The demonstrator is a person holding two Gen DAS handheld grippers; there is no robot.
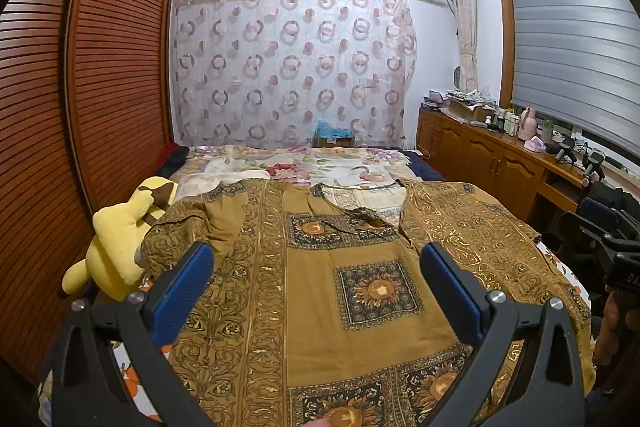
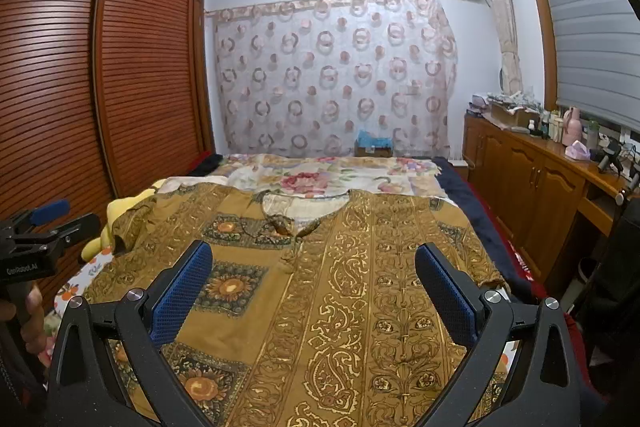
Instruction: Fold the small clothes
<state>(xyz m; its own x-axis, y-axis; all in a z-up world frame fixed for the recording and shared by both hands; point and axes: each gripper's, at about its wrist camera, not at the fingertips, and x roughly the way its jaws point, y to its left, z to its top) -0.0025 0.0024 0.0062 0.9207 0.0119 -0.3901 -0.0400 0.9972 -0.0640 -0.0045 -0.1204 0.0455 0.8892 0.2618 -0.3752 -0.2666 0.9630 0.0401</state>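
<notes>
Shirt point(image 1: 328, 291), mustard with gold scrollwork and sunflower squares, lies spread flat on the bed point(image 1: 320, 163), front up, neckline point(image 1: 360, 211) toward the far wall. Its left sleeve point(image 1: 192, 223) is rumpled and folded in on itself near the bed's left edge; the right side reaches close to the right edge, where a dark blanket point(image 2: 476, 215) shows along the mattress side. The hem runs out of view beneath both cameras.

Both tools hover above the near half of the cloth, tilted downward. The left hand-held gripper point(image 1: 316, 291) is released, its blue pads point(image 1: 184, 291) spread wide with only fabric seen between them, none pinched. The right hand-held gripper point(image 2: 312, 291) is likewise released and grasps nothing. Each appears at the edge of the other's view, well apart.

A yellow plush point(image 1: 116, 239) sits just beside the rumpled sleeve at the left edge, against the slatted wardrobe point(image 1: 100, 87), which leaves little room on that side. Beyond the neckline a floral quilt point(image 1: 304, 163) covers the far half of the bed, flat and unoccupied up to the curtain point(image 1: 288, 67). On the right, a gap separates the bed from a wooden cabinet point(image 2: 532, 175) whose top is crowded with bottles and boxes.
</notes>
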